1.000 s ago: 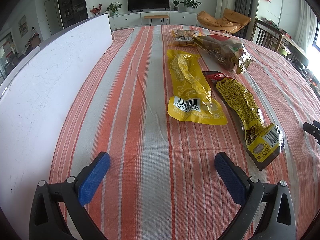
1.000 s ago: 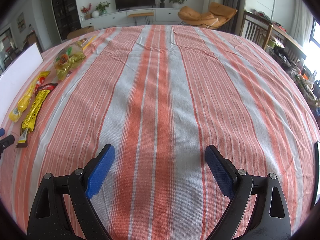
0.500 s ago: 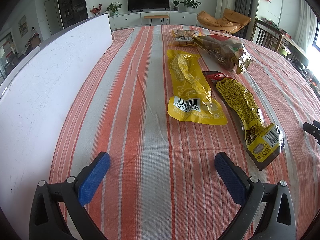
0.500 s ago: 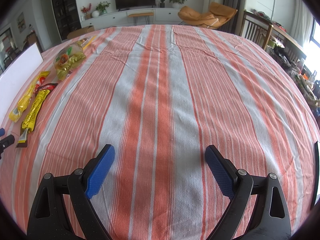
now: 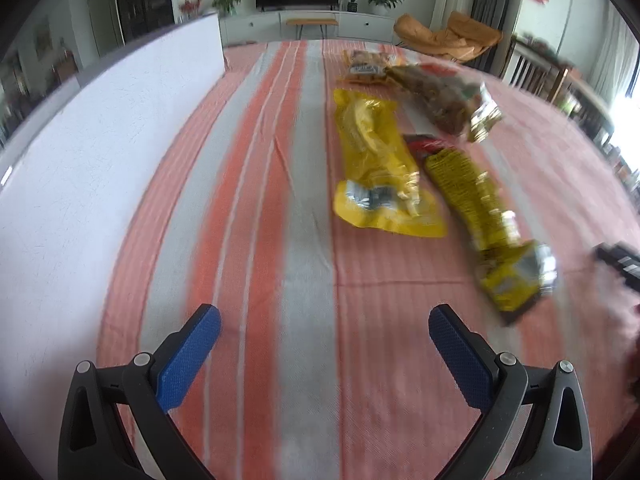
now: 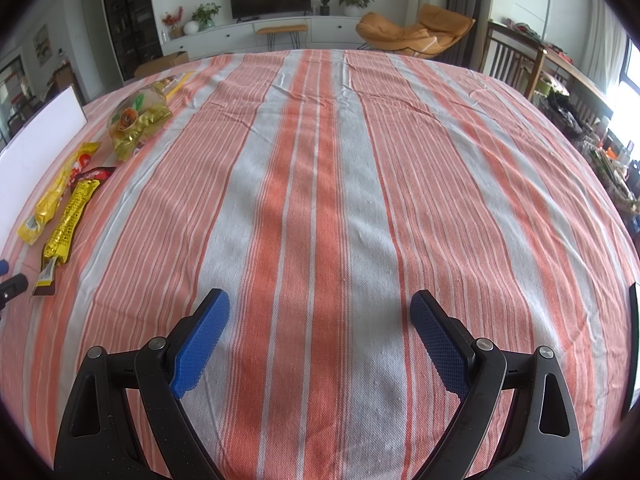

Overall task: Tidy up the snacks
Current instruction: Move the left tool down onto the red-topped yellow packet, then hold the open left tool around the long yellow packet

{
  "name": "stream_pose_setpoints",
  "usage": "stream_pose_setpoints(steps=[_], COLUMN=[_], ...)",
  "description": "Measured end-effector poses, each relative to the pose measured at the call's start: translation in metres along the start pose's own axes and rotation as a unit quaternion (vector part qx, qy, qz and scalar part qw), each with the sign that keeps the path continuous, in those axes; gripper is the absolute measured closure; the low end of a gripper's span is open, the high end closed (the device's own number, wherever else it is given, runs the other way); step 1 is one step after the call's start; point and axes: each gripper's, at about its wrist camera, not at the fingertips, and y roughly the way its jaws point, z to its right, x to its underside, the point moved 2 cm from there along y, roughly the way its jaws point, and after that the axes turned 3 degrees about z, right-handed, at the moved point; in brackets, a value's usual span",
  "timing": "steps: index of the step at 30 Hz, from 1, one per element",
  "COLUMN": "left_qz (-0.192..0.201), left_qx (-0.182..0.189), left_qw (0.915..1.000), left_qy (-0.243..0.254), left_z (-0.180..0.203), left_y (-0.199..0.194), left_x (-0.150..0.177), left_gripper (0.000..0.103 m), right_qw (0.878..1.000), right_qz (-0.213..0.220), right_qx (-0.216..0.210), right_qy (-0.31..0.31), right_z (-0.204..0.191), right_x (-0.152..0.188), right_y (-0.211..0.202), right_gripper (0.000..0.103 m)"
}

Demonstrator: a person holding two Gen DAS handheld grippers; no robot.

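Several snack packs lie on the striped tablecloth. In the left wrist view a flat yellow pack (image 5: 376, 168) lies ahead and right, a long yellow and dark pack (image 5: 484, 216) lies to its right, a clear gold-ended bag (image 5: 444, 100) lies behind them, and a small orange pack (image 5: 366, 66) lies farthest. My left gripper (image 5: 324, 320) is open and empty, short of the packs. My right gripper (image 6: 320, 308) is open and empty over bare cloth; the yellow pack (image 6: 56, 192), the long pack (image 6: 68, 224) and the gold bag (image 6: 136, 124) lie far left.
A tall white board (image 5: 100, 152) stands along the table's left side. The right gripper's tip (image 5: 618, 258) shows at the right edge of the left wrist view. Wooden chairs (image 6: 516, 64) and an orange lounge chair (image 6: 412, 32) stand beyond the table.
The left wrist view is now blurred; the left gripper has begun moving, and the packs sit slightly lower and shifted right in view. The right gripper has not moved.
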Motion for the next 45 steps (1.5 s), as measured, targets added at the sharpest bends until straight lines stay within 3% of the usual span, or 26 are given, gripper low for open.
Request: stream_pose_setpoints(steps=[5,9,14,18,21,22,24,25,27,33,38,41,43,44,45], left_qz=[0.02,-0.004,-0.038,-0.043,-0.044,-0.043,-0.051,-0.05,-0.025,-0.018,-0.028,-0.017,-0.009,-0.004,-0.006], left_qx=[0.042,0.045,0.054,0.041,-0.004,-0.013,-0.014,-0.013,-0.013,-0.027,0.004,-0.001,-0.021,-0.033,-0.041], left_qw=[0.9988,0.999,0.9978,0.9981,0.9982,0.9982,0.9985,0.9987,0.9996,0.9993,0.999,0.9993,0.9995,0.9994,0.9991], left_qy=[-0.016,0.006,-0.009,0.015,0.041,0.038,0.013,0.0,-0.002,0.021,0.036,0.032,0.022,0.011,0.002], left_z=[-0.002,0.0,0.003,0.023,0.036,0.036,0.029,0.025,0.021,0.015,0.027,0.027,0.02,0.013,0.007], left_y=[-0.019,0.001,0.039,0.057,0.076,0.081,0.092,0.094,0.087,0.058,0.019,0.003,0.002,0.003,0.005], left_x=[-0.033,-0.066,-0.099,-0.113,-0.117,-0.118,-0.118,-0.117,-0.115,-0.082,-0.032,-0.009,-0.004,-0.004,-0.004], left_gripper=[0.0,0.0,0.001,0.001,0.002,0.004,0.023,0.027,0.055,0.057,0.058,0.056,0.053,0.044,0.029], right_qw=[1.0,1.0,1.0,1.0,1.0,1.0,1.0,1.0,1.0,1.0,1.0,1.0,1.0,1.0,1.0], right_qz=[0.0,0.0,0.0,-0.001,-0.001,-0.001,-0.001,-0.001,-0.001,-0.003,-0.003,-0.003,-0.003,-0.003,-0.003], right_qx=[0.0,0.0,0.0,0.0,0.0,-0.001,0.0,0.0,0.0,-0.001,-0.001,-0.001,-0.001,-0.001,-0.001], right_qy=[0.0,0.0,0.0,0.0,-0.001,-0.001,-0.001,-0.001,-0.001,-0.003,-0.003,-0.003,-0.003,-0.003,-0.003], right_z=[0.0,0.0,0.0,0.0,0.0,-0.001,-0.002,-0.002,-0.002,-0.006,-0.006,-0.006,-0.005,-0.006,-0.005], right_x=[0.0,0.0,0.0,0.0,0.0,0.001,0.001,0.001,0.001,0.001,0.001,0.001,0.001,0.001,0.001], right_y=[0.0,0.0,0.0,0.0,0.0,0.0,0.0,0.0,0.0,0.002,0.002,0.002,0.001,0.001,0.001], right_gripper=[0.009,0.009,0.009,0.008,0.008,0.008,0.008,0.008,0.008,0.006,0.006,0.006,0.006,0.006,0.006])
